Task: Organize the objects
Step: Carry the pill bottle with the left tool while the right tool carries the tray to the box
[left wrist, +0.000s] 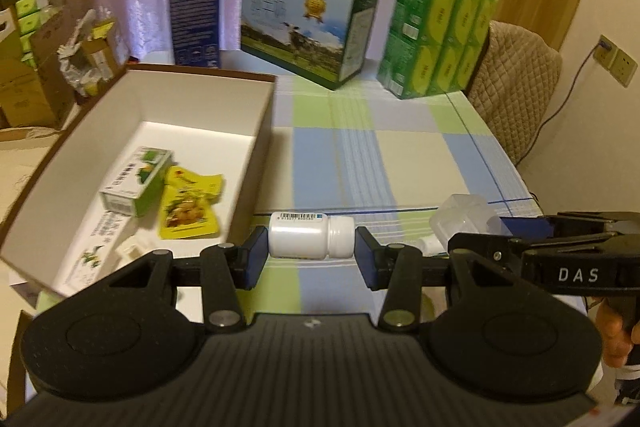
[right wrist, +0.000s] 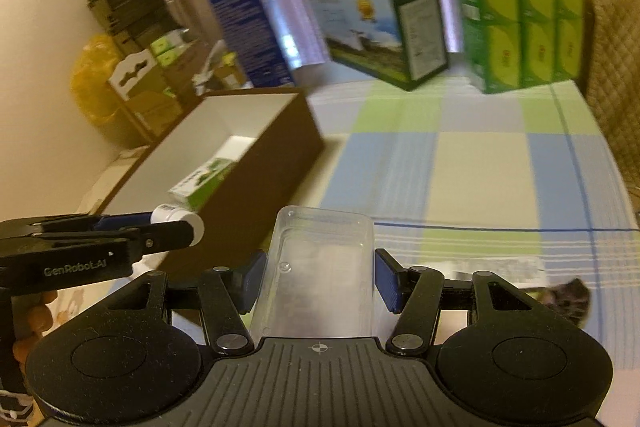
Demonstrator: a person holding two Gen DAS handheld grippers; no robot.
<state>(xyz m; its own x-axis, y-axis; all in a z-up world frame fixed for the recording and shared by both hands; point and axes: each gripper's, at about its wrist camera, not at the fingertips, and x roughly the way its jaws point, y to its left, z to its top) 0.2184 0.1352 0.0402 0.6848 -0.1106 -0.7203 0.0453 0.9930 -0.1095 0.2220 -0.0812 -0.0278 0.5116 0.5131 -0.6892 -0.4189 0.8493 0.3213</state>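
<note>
left gripper [left wrist: 311, 254]: clenched end to end on a white plastic pill bottle [left wrist: 310, 235], which lies sideways between the blue pads, barcode label up, cap toward the gripper's right pad.
right gripper [right wrist: 316, 277]: grasping a clear rectangular plastic container [right wrist: 320, 275] by its two long sides; the container juts forward past the fingertips.
open box: a shallow brown cardboard box with white inside [left wrist: 200, 95] sits ahead and to the left of the left gripper, just beside the bottle.
box contents: a green and white carton [left wrist: 136, 183], a yellow snack pouch [left wrist: 188, 203], and a flat white and green pack near the front corner.
table: a blue, green and cream checked tablecloth [left wrist: 400, 155] lies under both grippers.
far ahead: a tall dark blue carton [left wrist: 195, 5], a blue milk carton with a cow picture [left wrist: 304, 23], and a green multipack of tissue [left wrist: 436, 39], standing well apart from the grippers.
</note>
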